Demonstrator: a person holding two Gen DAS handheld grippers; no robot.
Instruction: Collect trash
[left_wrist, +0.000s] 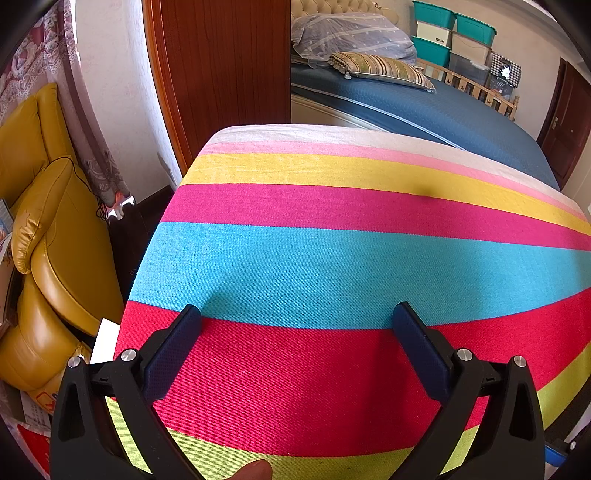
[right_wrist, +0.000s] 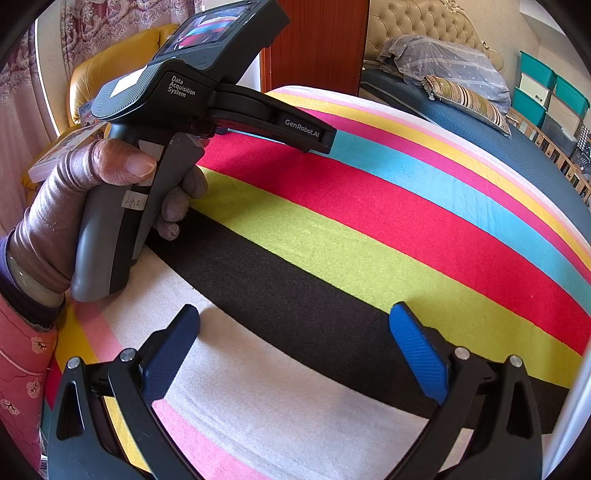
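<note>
The left claw (left_wrist: 295, 317) hangs with its jaws spread wide and empty over the striped cloth (left_wrist: 332, 258) on the surface. To its right, the right claw (right_wrist: 293, 317) gapes empty too. No trash shows in either view, so neither its direction nor the nearer hand can be judged.

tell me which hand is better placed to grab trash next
Neither yet: no trash shows on the striped cloth in either view. The left gripper and right gripper both hover over it, open and empty, the left further in.
</note>
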